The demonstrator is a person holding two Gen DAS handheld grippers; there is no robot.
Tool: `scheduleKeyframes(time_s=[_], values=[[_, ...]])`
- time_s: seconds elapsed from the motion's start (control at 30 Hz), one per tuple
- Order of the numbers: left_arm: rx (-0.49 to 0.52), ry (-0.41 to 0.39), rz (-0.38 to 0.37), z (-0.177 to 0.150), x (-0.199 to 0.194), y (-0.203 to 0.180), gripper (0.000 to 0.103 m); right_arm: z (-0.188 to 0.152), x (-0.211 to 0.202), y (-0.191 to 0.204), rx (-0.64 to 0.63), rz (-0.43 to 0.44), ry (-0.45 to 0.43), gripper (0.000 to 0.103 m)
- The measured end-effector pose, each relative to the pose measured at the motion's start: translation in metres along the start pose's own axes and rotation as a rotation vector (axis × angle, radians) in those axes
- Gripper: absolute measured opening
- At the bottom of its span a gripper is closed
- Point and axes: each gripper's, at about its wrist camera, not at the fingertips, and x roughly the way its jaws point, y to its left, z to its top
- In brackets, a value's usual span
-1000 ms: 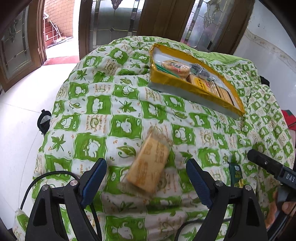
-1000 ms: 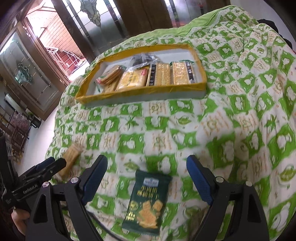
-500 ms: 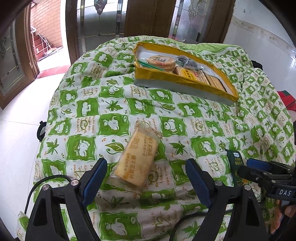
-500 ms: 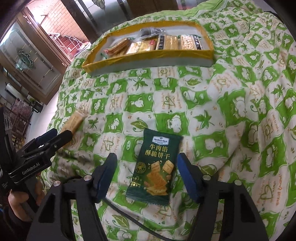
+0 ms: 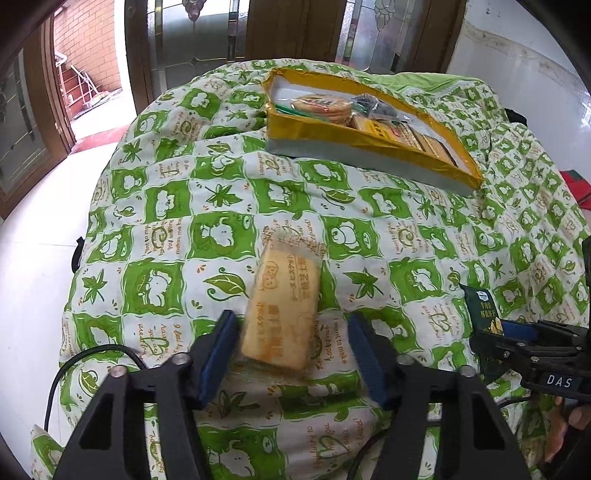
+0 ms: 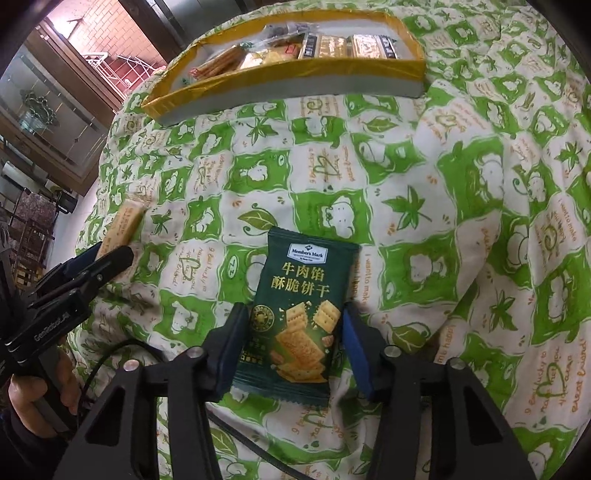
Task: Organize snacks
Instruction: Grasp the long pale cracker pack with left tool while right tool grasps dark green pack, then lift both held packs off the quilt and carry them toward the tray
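A tan biscuit packet (image 5: 282, 308) lies on the green-and-white quilt; my left gripper (image 5: 291, 336) is open with its jaws on either side of the packet's near end, small gaps showing. A dark green cracker packet (image 6: 297, 314) lies on the quilt; my right gripper (image 6: 293, 336) is open around its lower half, the blue pads close to its edges. A yellow-rimmed tray (image 5: 373, 142) holding several snack packets sits at the far side; it also shows in the right wrist view (image 6: 295, 70). The tan packet (image 6: 122, 225) and the left gripper (image 6: 85, 273) show in the right wrist view.
The quilt (image 5: 221, 199) covers a rounded table that drops off to a white floor (image 5: 33, 258) on the left. Wooden and glass doors (image 5: 207, 29) stand behind. The right gripper (image 5: 532, 350) and the green packet (image 5: 484, 306) show at the right of the left wrist view.
Both grippers moved forward and down over their packets, and both jaw pairs narrowed. The tan packet now sits between the left jaws, the green packet between the right jaws.
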Motion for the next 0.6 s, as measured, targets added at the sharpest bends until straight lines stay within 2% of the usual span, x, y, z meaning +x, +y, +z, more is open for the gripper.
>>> scheduleKeyframes(time_s=[0.03, 0.1, 0.27, 0.47, 0.6], values=[[-0.011, 0.004, 0.000, 0.000, 0.001, 0.002, 0.047, -0.001, 0.000, 0.001, -0.006, -0.002, -0.005, 0.047], [-0.030, 0.008, -0.002, 0.001, 0.002, 0.007, 0.042, -0.001, -0.001, 0.002, -0.019, -0.003, -0.013, 0.046], [-0.060, 0.010, -0.024, 0.002, 0.003, 0.011, 0.042, 0.001, -0.013, 0.011, -0.067, -0.004, -0.086, 0.045], [-0.060, 0.033, -0.015, 0.003, 0.008, 0.011, 0.042, 0.003, 0.000, 0.015, -0.080, -0.015, -0.042, 0.045], [-0.052, 0.034, -0.008, 0.003, 0.008, 0.012, 0.042, 0.003, 0.001, 0.017, -0.083, -0.014, -0.049, 0.045]])
